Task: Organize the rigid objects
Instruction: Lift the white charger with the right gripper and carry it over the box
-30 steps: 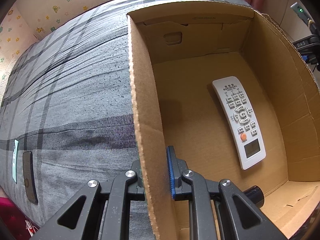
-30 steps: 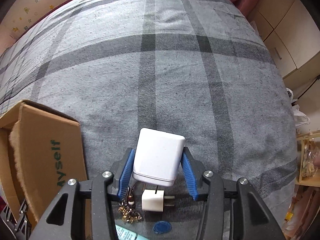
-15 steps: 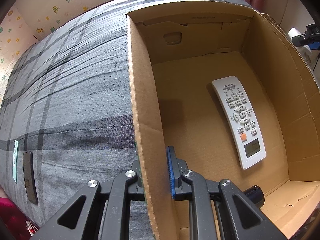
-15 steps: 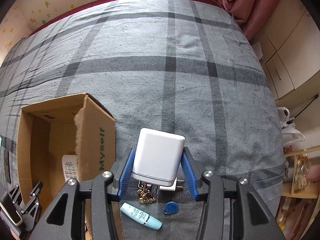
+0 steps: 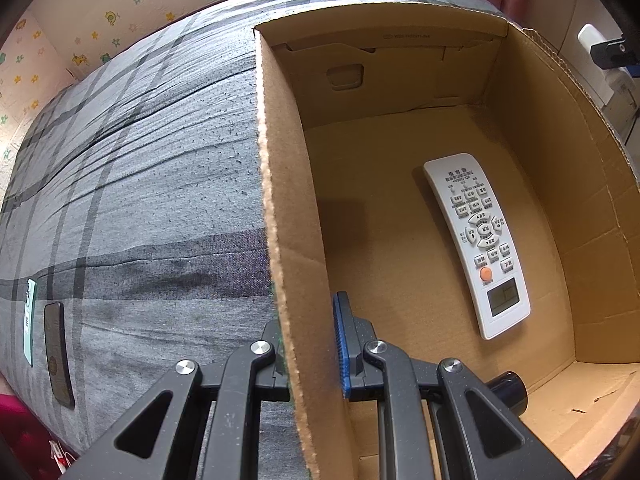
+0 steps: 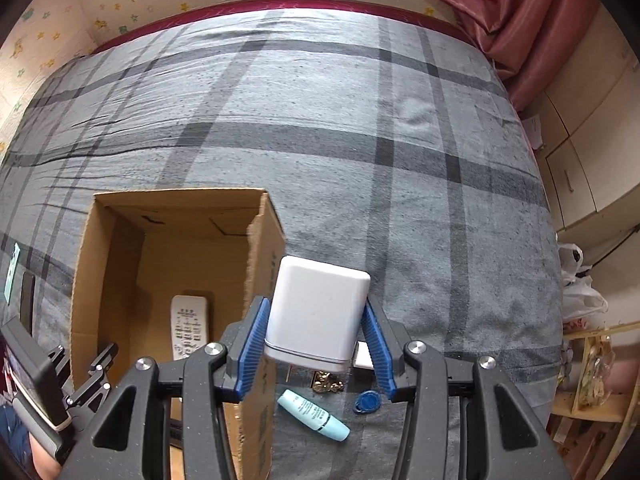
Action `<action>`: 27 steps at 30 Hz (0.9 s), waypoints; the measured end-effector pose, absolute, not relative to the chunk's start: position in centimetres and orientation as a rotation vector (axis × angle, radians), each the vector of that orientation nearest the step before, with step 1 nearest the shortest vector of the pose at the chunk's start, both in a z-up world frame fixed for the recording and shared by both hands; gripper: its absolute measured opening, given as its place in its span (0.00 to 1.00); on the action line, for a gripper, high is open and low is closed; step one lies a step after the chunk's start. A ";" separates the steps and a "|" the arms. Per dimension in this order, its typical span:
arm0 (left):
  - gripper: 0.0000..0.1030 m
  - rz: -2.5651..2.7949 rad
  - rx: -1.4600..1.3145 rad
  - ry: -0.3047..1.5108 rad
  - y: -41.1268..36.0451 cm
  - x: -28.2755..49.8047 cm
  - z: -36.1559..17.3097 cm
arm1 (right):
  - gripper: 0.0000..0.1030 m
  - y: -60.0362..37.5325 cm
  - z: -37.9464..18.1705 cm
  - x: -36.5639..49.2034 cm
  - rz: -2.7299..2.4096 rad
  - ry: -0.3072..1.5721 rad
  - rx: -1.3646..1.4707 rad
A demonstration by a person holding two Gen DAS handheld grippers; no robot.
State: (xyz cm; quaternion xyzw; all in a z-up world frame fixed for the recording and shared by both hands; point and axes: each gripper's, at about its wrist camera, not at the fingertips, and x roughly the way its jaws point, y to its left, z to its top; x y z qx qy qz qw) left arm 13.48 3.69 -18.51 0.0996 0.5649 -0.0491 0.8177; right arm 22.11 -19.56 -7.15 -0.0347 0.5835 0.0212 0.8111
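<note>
One grey plaid bedspread, pink curtain, starred wallpaper

The cardboard box stands open at the top; its floor is bare except for the remote lying toward the near right. The box's right wall rises between that opening and the right hand-held gripper. The bed beyond lies clear.

Even, soft indoor light, sharp focus throughout; strong fisheye bending and dark vignetted corners in both views.
</note>
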 end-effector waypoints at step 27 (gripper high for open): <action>0.16 -0.106 0.214 1.198 3.5 13.3 -18.4 | 0.49 -7.7 -11.3 20.9 0.248 1.276 -0.188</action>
